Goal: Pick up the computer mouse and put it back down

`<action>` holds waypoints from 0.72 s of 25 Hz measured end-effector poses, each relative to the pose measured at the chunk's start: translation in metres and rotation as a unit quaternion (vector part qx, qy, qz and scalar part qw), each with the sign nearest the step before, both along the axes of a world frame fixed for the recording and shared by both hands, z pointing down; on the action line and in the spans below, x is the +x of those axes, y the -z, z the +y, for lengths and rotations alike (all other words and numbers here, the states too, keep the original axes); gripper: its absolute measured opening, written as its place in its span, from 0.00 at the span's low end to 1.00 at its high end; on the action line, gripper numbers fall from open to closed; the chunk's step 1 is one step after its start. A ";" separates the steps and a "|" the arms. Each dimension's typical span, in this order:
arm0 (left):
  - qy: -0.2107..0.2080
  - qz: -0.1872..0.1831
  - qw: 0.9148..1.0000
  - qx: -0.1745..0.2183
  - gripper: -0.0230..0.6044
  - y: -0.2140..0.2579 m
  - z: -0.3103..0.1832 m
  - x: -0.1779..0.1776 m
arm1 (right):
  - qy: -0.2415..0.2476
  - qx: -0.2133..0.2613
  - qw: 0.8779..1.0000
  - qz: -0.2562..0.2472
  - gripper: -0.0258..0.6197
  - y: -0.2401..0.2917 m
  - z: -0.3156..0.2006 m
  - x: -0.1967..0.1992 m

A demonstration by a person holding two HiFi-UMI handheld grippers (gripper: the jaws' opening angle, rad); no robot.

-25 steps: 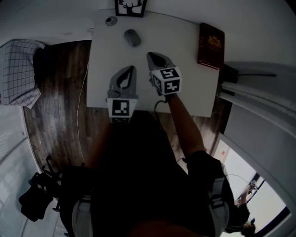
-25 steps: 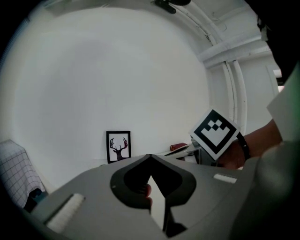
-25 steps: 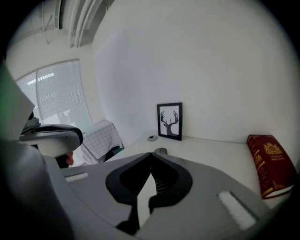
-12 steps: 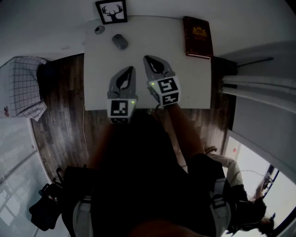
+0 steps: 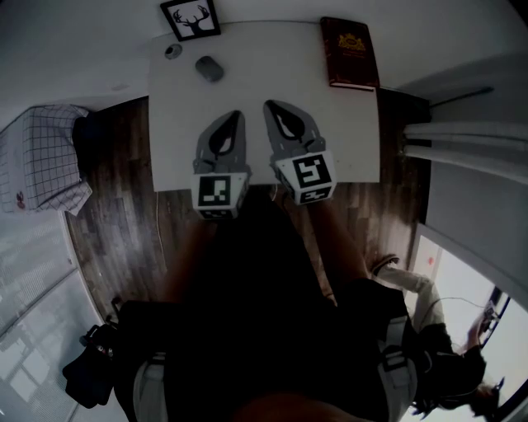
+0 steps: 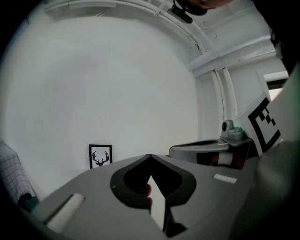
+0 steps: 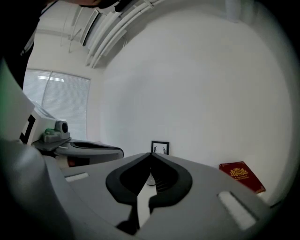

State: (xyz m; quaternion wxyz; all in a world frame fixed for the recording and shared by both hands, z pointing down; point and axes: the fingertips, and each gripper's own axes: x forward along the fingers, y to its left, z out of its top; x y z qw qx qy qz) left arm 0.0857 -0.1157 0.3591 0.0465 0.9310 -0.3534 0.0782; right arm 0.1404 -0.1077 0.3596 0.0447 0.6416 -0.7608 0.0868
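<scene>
View from above, read from the near edge of the table (image 5: 346,132) outward.

(a) Near edge: I hold both tools side by side over the middle of the table, tips pointing toward the far edge. The left gripper (image 5: 237,116) has its jaws together at the tips with nothing between them. The right gripper (image 5: 271,105) is likewise closed and empty. Neither touches anything on the table.

(b) Far left corner: the computer mouse (image 5: 209,69) rests on the table, well apart from both tools. It lies ahead of them and to their left. Its long axis appears to run roughly from far edge to near edge, with a slight slant; I cannot fix it more exactly. The left gripper's tips are somewhat nearer to it than the right's, so I judge the left the shorter reach. Either tool must open before it can close across the mouse's short width.

(c) Far edge: a small round object (image 5: 172,51) and a framed deer picture (image 5: 190,18) stand just beyond the mouse. A red book (image 5: 349,53) occupies the far right corner.
</scene>
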 end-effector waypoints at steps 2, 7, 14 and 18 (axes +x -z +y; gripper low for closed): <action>0.005 0.008 1.000 0.003 0.03 0.007 -0.001 -0.004 | -0.007 0.006 1.000 -0.003 0.06 0.005 0.004 -0.003; 0.010 0.026 1.000 0.006 0.03 0.016 -0.001 -0.023 | -0.005 0.013 1.000 -0.004 0.06 0.013 0.009 -0.027; 0.013 0.041 0.999 0.010 0.03 0.024 0.010 -0.080 | -0.007 0.031 0.999 0.019 0.06 0.024 0.016 -0.084; 0.014 0.048 0.999 0.014 0.03 0.030 0.021 -0.129 | -0.019 0.034 0.999 0.024 0.06 0.033 0.032 -0.126</action>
